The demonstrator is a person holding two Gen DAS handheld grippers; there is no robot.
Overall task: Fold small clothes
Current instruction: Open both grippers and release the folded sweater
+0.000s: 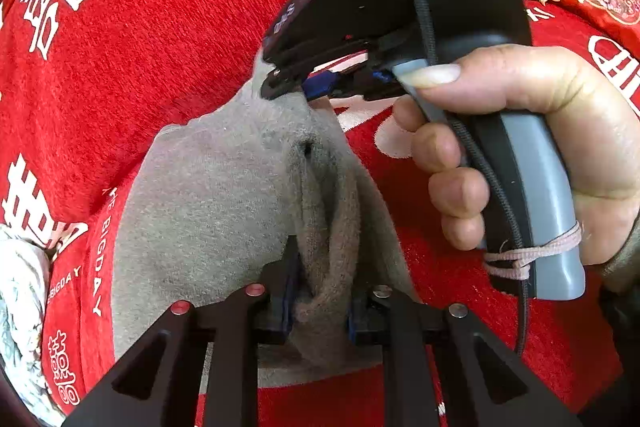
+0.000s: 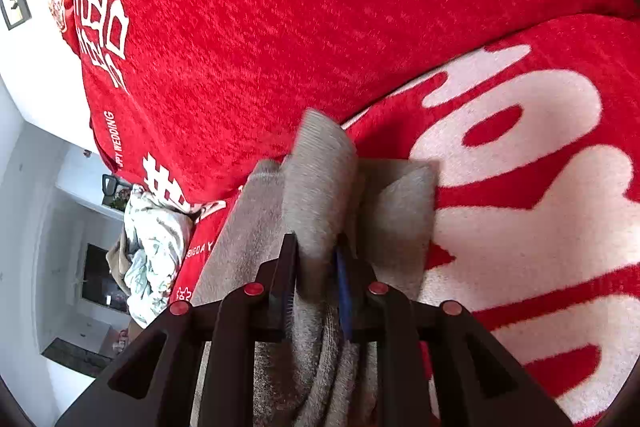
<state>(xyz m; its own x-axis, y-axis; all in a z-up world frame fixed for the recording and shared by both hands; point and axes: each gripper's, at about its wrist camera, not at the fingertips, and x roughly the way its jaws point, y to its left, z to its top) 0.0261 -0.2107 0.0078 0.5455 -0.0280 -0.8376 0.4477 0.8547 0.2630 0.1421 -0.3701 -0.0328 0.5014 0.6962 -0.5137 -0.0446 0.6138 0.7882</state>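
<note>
Sock [image 1: 208, 195]: grey, fuzzy knit, soft and limp, bunched into lengthwise folds, lying on red blanket [image 1: 160, 47]. Ribbed cuff end visible in right wrist view, standing up as a flap between the fingers.

Left hand-held gripper [image 1: 320, 291]: clamped on a thick fold of sock near one end, fabric squeezed between blue pads. Pad faces mostly buried in fabric.

Right hand-held gripper [image 1: 296, 87]: black body, grey handle, held in right hand [image 1: 560, 155], pinching the far end of sock. In its own view [image 2: 316, 263], closed on a folded ridge of sock, cuff flap slightly motion-blurred. Fingertips hidden behind the body in left view; contact point only partly visible.

Blanket: plush, short pile, red with large white characters and small "BIGDAY" lettering; edges cut off by fisheye.

Pale crumpled cloth [image 2: 152, 251] at blanket edge, type not identifiable. Pink cord [image 1: 532, 255] wrapped round the handle base. Black cable [image 1: 420, 7] along the right gripper body. Lower sock end hidden under left gripper frame.
</note>
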